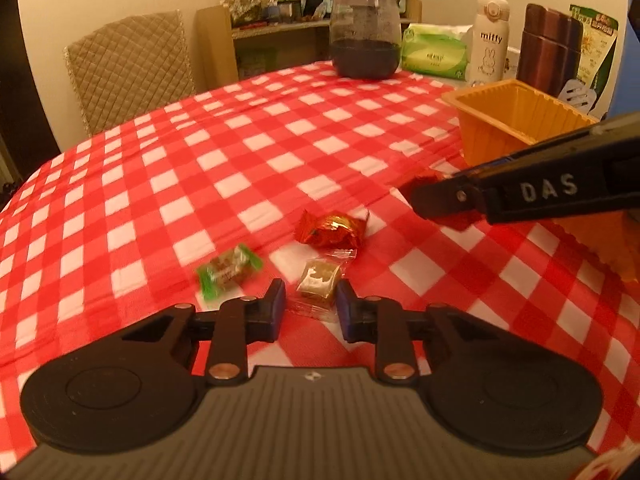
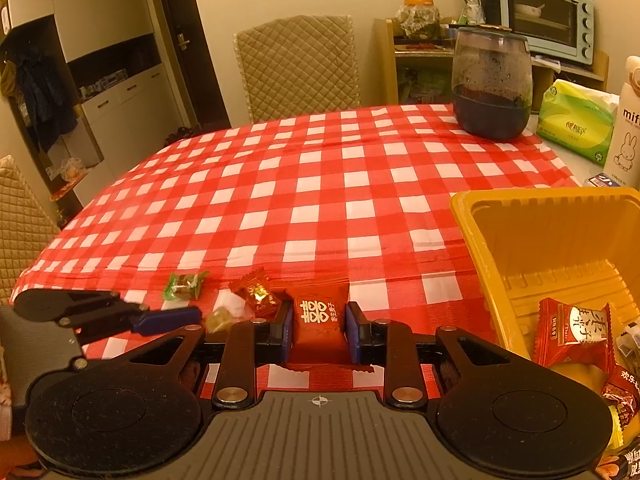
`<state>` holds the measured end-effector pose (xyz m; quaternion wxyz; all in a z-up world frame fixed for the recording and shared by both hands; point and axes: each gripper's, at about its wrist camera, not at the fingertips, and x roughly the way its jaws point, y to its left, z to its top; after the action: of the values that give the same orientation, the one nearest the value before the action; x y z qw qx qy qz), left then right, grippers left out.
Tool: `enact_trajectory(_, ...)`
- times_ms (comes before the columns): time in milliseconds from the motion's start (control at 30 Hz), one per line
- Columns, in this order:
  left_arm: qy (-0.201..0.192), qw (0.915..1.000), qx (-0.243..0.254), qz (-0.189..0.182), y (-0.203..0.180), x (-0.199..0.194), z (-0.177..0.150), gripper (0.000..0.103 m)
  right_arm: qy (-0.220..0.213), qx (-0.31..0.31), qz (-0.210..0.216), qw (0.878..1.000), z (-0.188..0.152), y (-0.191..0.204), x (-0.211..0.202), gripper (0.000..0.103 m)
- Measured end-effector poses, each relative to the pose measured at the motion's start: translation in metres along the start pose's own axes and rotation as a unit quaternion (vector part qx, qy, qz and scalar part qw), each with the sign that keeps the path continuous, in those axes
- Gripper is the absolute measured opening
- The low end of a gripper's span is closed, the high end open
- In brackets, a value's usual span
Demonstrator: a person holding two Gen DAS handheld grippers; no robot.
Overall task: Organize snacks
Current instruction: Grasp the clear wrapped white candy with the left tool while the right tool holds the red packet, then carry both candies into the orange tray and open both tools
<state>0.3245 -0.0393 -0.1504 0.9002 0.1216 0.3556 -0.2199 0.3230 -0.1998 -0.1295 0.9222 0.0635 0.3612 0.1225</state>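
Our right tool point(image 2: 319, 330) grips the light, crinkly red packet point(image 2: 319, 316) across its middle; our left tool point(image 1: 311, 302), spread, straddles the small brown sweet point(image 1: 319, 282), soft and slippery-wrapped.

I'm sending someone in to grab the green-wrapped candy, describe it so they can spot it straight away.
On the red checked tablecloth, three loose sweets lie near the left tongs. The green-wrapped candy is leftmost, beside the red-gold foil sweet and clear-wrapped beige cube; only it has bright green twisted ends.

right gripper point(image 2: 319, 330) clamping red candy point(image 2: 319, 316), orange tray point(image 2: 464, 216) beside
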Motion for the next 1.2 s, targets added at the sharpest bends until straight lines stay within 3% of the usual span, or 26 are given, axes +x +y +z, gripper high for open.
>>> enact_trajectory(167,0.038,0.9990,-0.016,0.017,-0.011,-0.026,-0.014,0.024,0.003,-0.001,0.002,1.000,-0.002,0.002,-0.002,0.027)
enact_trajectory(267,0.048,0.9984,-0.031,0.007,-0.015,-0.043,-0.026,0.025,0.001,0.001,0.005,1.000,-0.002,0.003,-0.005,0.027)
enact_trajectory(367,0.036,0.9992,-0.015,0.005,-0.019,-0.052,-0.035,0.037,0.000,0.003,0.007,1.000,-0.002,0.004,-0.009,0.027)
enact_trajectory(633,0.016,0.9998,0.011,-0.002,-0.018,-0.041,-0.031,0.037,0.010,0.016,-0.006,1.000,-0.006,0.002,-0.019,0.027)
enact_trajectory(700,0.025,0.9996,0.006,-0.005,-0.017,-0.037,-0.030,0.037,0.012,0.022,-0.008,1.000,-0.008,0.000,-0.022,0.027)
enact_trajectory(833,0.033,0.9993,-0.009,-0.014,-0.016,-0.039,-0.030,0.020,0.011,0.026,-0.010,1.000,-0.008,-0.002,-0.023,0.027)
enact_trajectory(1033,0.040,0.9988,-0.029,0.008,-0.015,-0.050,-0.031,0.019,0.001,0.032,-0.012,0.999,-0.008,0.001,-0.032,0.027)
enact_trajectory(1200,0.039,0.9958,-0.076,0.033,-0.011,-0.072,-0.031,0.019,-0.010,0.047,-0.017,0.999,-0.016,0.008,-0.057,0.027)
